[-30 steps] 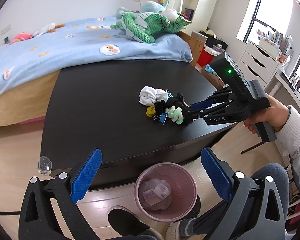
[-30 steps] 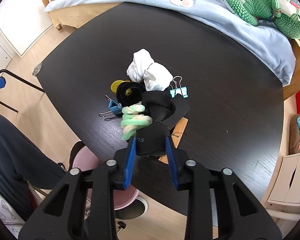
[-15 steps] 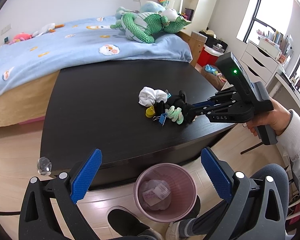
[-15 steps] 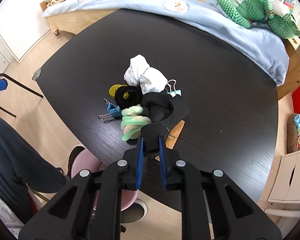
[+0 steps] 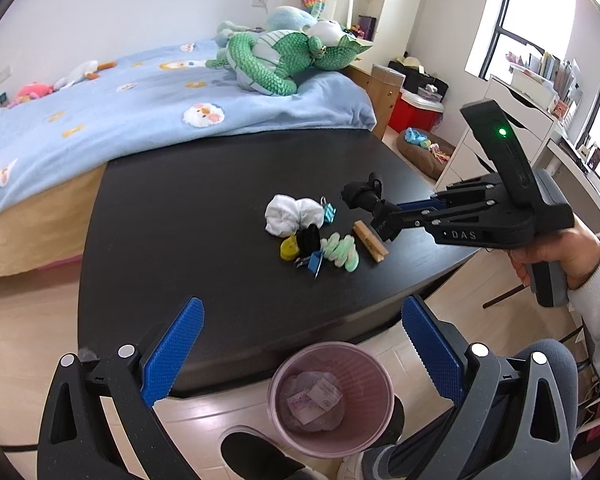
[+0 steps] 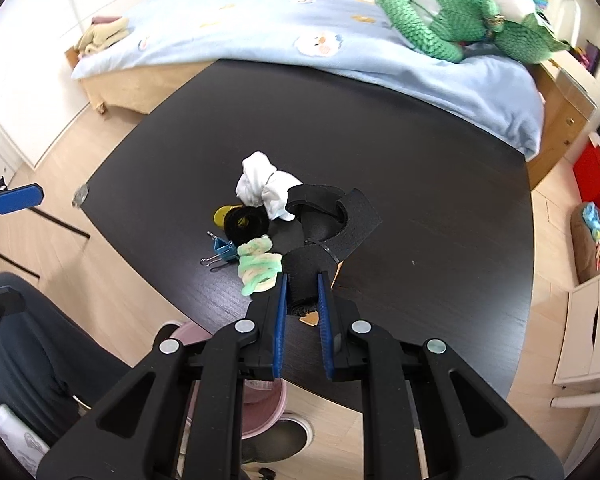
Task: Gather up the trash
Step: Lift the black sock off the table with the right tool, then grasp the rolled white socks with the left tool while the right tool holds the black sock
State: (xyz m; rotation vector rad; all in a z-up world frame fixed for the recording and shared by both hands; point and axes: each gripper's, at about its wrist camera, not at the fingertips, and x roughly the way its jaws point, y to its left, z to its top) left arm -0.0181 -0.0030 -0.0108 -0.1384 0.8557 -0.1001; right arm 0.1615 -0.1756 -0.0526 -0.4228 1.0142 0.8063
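My right gripper [image 6: 301, 278] is shut on one end of a black fabric strap [image 6: 324, 220], which hangs just above the black table [image 6: 420, 200]. In the left wrist view the same right gripper [image 5: 376, 208] holds the strap [image 5: 360, 192] up beside a small pile: a white balled cloth [image 5: 294, 218], a green scrunchie [image 5: 342, 250], a wooden clothespin [image 5: 370, 242], a blue binder clip [image 5: 314, 260], and a yellow disc [image 5: 289, 249]. My left gripper [image 5: 302, 304] stands open and holds nothing, near the table's front edge above the pink bin [image 5: 332, 396].
The bin stands on the wooden floor by the person's shoe and holds crumpled paper. A bed with a blue blanket [image 5: 140, 112] and a green plush toy [image 5: 284, 60] lies behind the table. White drawers [image 5: 516, 120] stand at the right.
The right gripper closed on the black strap and lifted it off the pile, which uncovered the clothespin. The left gripper stayed put.
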